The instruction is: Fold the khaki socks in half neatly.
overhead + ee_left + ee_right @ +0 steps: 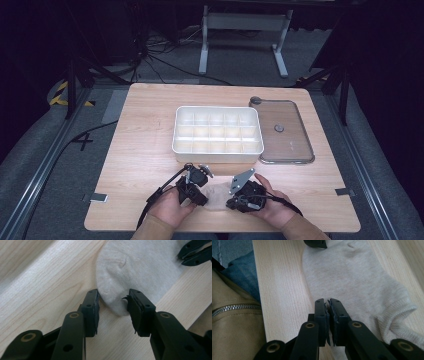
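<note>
- A pale grey sock (359, 282) lies flat on the wooden table (135, 150), close to the near edge and about in the middle of that edge, between the two hands of the person.
- The left gripper (113, 306) has its jaws apart. The rounded toe end of the sock is between them; the pads stand at its two sides and do not yet pinch the cloth. No other thing is between the jaws.
- The right gripper (328, 305) has its jaws almost together, and they pinch the edge of the sock near its middle part. The cuff of the sock is bunched just beside this gripper.
- In the high view the left gripper (192, 184) and the right gripper (245, 192) are near each other, with the sock (215, 195) lying between them.
- A white tray with many compartments (217, 148) stands in the middle of the table, behind the grippers and apart from them.
- A clear lid (282, 132) lies flat just beside the right side of the tray, towards the right edge of the table.
- In the right gripper view a tan jacket with a zipper (234, 315) is beside the near edge of the table.
</note>
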Demonstrator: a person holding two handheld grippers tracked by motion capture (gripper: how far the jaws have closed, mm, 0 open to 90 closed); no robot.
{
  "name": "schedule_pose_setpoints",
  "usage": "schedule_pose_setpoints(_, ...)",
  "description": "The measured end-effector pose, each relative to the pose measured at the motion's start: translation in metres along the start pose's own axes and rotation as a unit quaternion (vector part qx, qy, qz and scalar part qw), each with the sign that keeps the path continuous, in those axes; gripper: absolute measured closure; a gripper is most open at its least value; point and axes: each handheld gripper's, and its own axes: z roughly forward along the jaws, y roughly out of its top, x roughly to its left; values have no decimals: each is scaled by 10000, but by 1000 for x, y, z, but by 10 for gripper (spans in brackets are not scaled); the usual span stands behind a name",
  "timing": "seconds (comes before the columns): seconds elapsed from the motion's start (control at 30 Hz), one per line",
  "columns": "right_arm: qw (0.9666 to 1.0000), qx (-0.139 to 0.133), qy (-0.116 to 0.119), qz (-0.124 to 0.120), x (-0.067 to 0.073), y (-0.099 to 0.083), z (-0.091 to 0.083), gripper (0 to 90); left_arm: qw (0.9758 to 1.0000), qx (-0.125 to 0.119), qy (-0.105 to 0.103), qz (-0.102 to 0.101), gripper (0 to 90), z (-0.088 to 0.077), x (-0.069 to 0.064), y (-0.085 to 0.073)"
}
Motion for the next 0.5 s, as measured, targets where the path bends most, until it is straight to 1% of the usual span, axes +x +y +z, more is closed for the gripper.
schedule_pose_setpoints(0.03, 10000, 6, -11, -4, 0, 0, 0, 846, 10000, 21, 87, 26, 623, 0, -2, 0)
schedule_pose_setpoints(0.07, 10000, 5, -10, -9, 0, 0, 0, 846, 9999, 7, 140, 4, 627, 0, -4, 0)
schedule_pose_setpoints(0.13, 10000, -1, 18, -19, 0, 0, 0, 846, 9996, 32, 248, 88, 632, 1, -10, -1)
schedule_pose_setpoints(0.17, 10000, -3, 29, -13, 0, 0, 0, 845, 9996, 35, 245, 116, 639, 1, -11, -1)
schedule_pose_setpoints(0.3, 10000, 4, 7, -17, 0, 0, 0, 846, 9998, 41, 188, 104, 669, 1, -10, -1)
schedule_pose_setpoints(0.4, 10000, 3, -40, -11, 0, 0, 0, 846, 9998, 40, 138, 99, 750, 2, -13, -1)
schedule_pose_setpoints(0.43, 10000, 3, -28, -13, 0, 0, 0, 846, 9998, 47, 139, 140, 768, 2, -12, -1)
schedule_pose_setpoints(0.5, 10000, 0, -11, -11, 0, 0, 0, 845, 9999, 32, 5, 137, 814, 2, -12, -1)
